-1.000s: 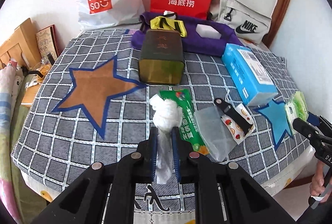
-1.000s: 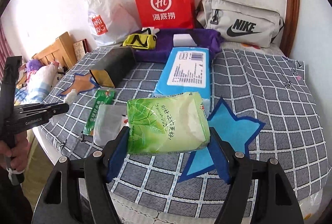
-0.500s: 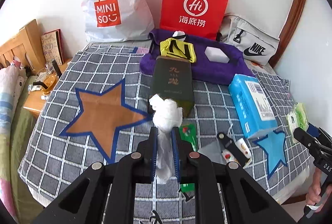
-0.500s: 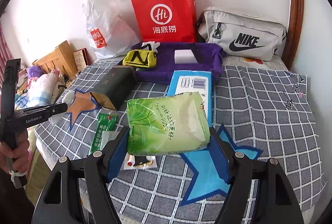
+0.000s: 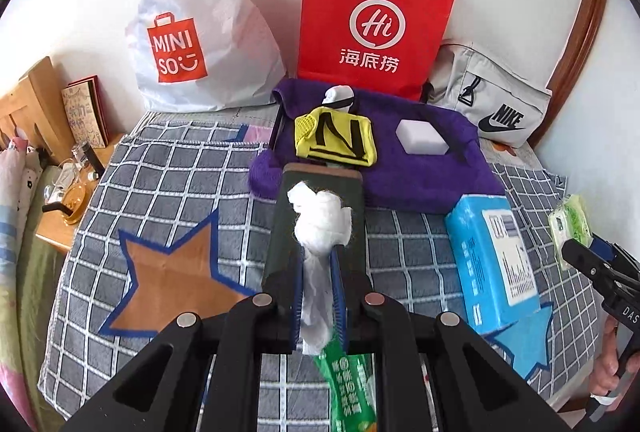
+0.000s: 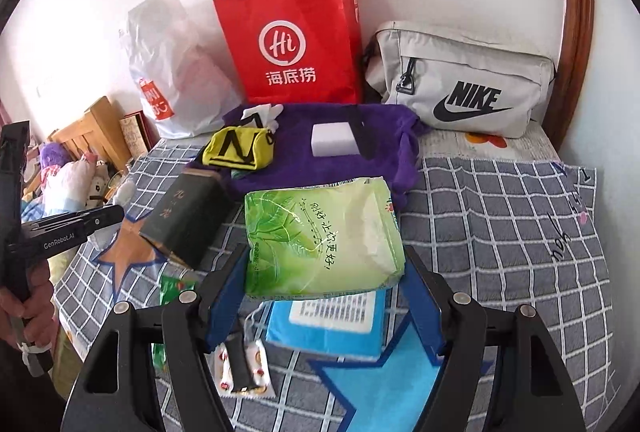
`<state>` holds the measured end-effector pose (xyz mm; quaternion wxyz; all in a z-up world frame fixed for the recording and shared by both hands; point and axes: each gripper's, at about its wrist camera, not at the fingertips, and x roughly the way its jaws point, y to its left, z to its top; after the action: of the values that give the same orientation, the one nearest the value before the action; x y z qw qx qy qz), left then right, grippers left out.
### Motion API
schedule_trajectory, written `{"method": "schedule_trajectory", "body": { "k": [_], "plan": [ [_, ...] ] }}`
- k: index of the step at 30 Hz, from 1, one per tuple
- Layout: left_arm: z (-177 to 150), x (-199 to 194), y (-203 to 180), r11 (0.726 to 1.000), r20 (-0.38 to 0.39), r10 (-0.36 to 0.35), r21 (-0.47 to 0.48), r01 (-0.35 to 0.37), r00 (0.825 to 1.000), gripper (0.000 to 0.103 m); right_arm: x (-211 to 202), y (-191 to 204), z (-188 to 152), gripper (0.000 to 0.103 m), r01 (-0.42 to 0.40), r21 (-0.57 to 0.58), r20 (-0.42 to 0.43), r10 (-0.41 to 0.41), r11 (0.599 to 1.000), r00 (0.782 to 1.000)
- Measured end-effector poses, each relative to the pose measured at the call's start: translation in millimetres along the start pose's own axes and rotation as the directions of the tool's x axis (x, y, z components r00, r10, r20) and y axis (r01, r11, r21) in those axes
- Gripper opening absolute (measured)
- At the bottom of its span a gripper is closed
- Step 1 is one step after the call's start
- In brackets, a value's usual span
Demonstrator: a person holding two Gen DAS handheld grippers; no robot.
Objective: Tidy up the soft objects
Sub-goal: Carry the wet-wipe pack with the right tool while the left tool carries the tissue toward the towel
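Left gripper [image 5: 316, 268] clenched on white plastic wad [image 5: 320, 220], lifted clear for carrying. Right gripper [image 6: 324, 288] clamping green tissue pack [image 6: 320, 236] by its sides, aloft. Purple towel [image 5: 420, 175] ahead, likely drop spot for softs.

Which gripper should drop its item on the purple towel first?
Probably right: the right gripper holds the green tissue pack just before the purple towel; the left gripper's white wad is behind the dark box.
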<state>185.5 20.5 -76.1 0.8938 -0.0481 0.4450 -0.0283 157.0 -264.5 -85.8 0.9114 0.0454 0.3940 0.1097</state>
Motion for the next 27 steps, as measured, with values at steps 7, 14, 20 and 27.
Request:
{"method": "schedule_trajectory", "body": {
  "k": [7,14,20,27],
  "plan": [
    [22.7,26.6,1.0,1.0,-0.016,-0.008,-0.02,0.008,1.0,0.013,33.6,-20.6,36.0,0.073,0.026,0.041,-0.021,-0.025,0.999,0.999],
    [47.3,45.7,0.1,1.0,-0.017,0.004,-0.019,-0.004,1.0,0.013,59.3,-37.7,59.8,0.073,0.027,0.069,-0.02,-0.026,0.997,0.999],
    [64.0,57.5,2.3,1.0,-0.021,0.026,-0.014,-0.027,0.999,0.013,86.3,-51.8,79.5,0.073,0.048,0.06,-0.02,-0.046,0.997,0.999],
    [81.8,75.1,1.7,0.999,-0.029,0.021,-0.024,-0.022,0.999,0.013,115.1,-57.0,95.5,0.073,0.029,0.064,-0.029,-0.028,0.998,0.999]
  ]
}}
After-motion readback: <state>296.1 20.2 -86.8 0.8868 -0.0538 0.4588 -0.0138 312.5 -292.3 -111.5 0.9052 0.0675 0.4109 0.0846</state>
